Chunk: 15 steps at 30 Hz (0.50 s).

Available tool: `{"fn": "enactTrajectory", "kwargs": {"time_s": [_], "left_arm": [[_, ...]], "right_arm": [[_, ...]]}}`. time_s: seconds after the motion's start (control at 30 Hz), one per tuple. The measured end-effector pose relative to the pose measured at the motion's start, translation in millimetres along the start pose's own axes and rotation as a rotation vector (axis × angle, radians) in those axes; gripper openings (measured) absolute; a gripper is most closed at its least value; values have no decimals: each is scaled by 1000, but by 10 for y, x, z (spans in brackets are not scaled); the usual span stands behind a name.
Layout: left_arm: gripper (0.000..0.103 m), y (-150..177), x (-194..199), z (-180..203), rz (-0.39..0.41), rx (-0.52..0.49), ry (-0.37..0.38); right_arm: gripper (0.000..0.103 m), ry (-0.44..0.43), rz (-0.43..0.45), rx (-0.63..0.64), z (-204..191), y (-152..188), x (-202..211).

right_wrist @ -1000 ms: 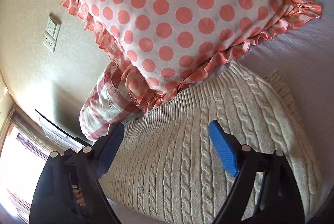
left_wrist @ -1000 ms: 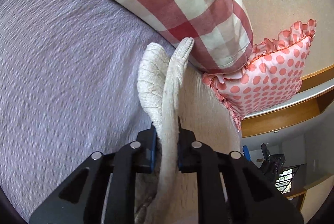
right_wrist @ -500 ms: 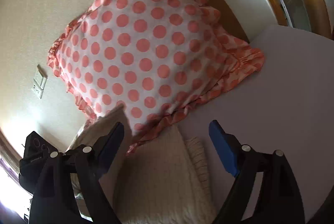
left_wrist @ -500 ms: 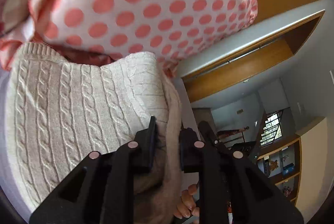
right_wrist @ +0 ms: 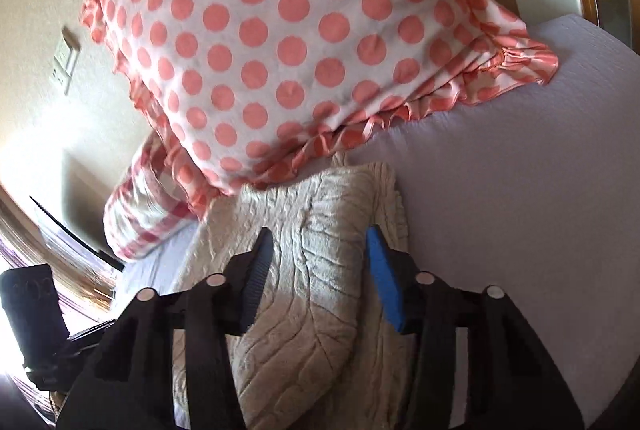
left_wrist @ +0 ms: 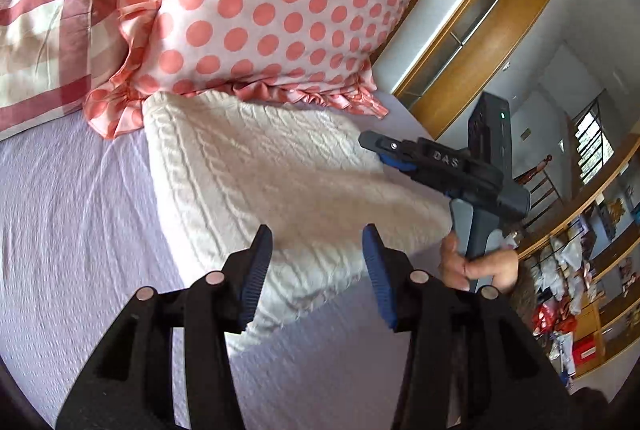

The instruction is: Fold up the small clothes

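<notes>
Two grippers, both spread wide, holding nothing. Left gripper (left_wrist: 317,262) hovers over near edge of folded cream sweater (left_wrist: 272,181); right gripper (right_wrist: 316,266) above its far side. Sweater lies on bed (left_wrist: 72,230), top edge tucked against polka-dot pillow (left_wrist: 272,1), likely laid flat there for tidy stacking.

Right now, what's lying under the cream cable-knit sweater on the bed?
The folded cream cable-knit sweater rests on the lilac textured bedspread. Its far edge tucks under the frilled pink polka-dot pillow. Whatever else lies beneath it is covered by the knit.
</notes>
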<state>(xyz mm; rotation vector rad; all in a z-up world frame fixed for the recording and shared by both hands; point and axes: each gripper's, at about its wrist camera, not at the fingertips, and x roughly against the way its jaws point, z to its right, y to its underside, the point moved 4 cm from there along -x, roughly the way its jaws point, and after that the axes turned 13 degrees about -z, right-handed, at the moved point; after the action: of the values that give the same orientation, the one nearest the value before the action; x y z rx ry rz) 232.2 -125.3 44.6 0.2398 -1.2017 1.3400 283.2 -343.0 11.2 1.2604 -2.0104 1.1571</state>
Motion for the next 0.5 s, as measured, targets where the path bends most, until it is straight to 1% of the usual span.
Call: {"fn": "enactTrajectory", "kwargs": {"time_s": [0.03, 0.07, 0.13, 0.2, 0.27, 0.33, 0.4, 0.43, 0.47, 0.5], "left_arm": [[48, 72, -21, -25, 2, -15, -17], [48, 123, -39, -31, 3, -32, -25], [49, 184, -120, -46, -11, -57, -36], [48, 220, -214, -36, -39, -80, -35], [47, 233, -324, 10, -58, -115, -63], [48, 247, -384, 64, -59, -151, -112], [48, 236, -378, 102, -53, -167, -137], [48, 227, -316, 99, -41, -153, -119], [48, 216, -222, 74, -13, -127, -77], [48, 191, -92, 10, 29, -86, -39]], "right_arm": [[19, 46, -3, 31, -52, 9, -38], [10, 93, 1, 57, -102, -2, -62], [9, 168, 38, 63, -115, -99, -32], [8, 209, 60, 22, -7, -230, 24], [8, 240, 31, -21, 140, -286, -43], [8, 304, -14, -13, 217, -239, -217], [8, 322, -5, 10, 185, -222, -204], [10, 294, 3, -6, 178, -223, -128], [25, 249, 5, -32, 183, -213, -39], [53, 210, 5, -63, 190, -193, 63]]}}
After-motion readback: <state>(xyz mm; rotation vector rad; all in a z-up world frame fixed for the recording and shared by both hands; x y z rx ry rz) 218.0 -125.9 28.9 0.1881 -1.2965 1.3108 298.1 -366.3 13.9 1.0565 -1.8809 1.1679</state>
